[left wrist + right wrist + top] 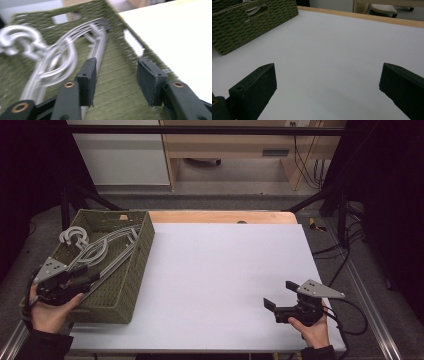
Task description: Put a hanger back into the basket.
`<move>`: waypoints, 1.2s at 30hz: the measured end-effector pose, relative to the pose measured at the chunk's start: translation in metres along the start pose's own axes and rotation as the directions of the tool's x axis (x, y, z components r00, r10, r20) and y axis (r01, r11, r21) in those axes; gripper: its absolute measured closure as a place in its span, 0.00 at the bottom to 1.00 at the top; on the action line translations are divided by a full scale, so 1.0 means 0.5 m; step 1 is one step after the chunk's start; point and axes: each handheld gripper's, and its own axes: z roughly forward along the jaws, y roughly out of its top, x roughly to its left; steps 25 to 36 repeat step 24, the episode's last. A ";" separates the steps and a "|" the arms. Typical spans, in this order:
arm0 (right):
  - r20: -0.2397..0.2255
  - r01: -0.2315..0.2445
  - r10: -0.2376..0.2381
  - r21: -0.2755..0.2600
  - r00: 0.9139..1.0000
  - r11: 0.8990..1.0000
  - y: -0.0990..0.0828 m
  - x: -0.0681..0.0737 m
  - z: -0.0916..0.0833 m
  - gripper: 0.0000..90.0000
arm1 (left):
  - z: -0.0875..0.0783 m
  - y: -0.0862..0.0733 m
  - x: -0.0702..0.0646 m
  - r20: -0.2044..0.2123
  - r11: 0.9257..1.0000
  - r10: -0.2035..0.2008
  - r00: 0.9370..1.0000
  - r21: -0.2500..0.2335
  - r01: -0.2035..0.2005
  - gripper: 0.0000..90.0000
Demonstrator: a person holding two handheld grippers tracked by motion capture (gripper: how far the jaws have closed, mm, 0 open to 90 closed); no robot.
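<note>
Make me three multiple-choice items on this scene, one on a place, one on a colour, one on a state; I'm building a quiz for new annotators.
1. Where do the hangers lie?
A. in the basket
B. on the white mat
C. on the floor

2. What colour is the basket?
A. red
B. olive green
C. blue

3. How do the right gripper's jaws stand?
A. shut on a hanger
B. shut on nothing
C. open with nothing between them

Answers:
1. A, the grey hangers rest inside the woven walls at the table's left, in front of the left gripper.
2. B, the weave shows olive green in all three views.
3. C, the right gripper view has the two pads wide apart over the bare mat.
</note>
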 end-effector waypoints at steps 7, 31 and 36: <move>0.001 0.002 -0.002 -0.009 1.000 1.000 0.001 -0.001 -0.003 0.02 | 0.013 0.003 -0.069 0.135 0.996 -0.012 0.991 -0.090 0.024 0.42; 0.001 0.000 0.000 -0.022 1.000 1.000 -0.003 -0.005 -0.005 0.01 | 0.077 -0.033 -0.185 0.276 0.995 0.054 0.960 -0.098 -0.028 0.14; 0.001 0.000 0.000 -0.022 1.000 1.000 -0.003 -0.005 -0.005 0.01 | 0.077 -0.033 -0.185 0.276 0.995 0.054 0.960 -0.098 -0.028 0.14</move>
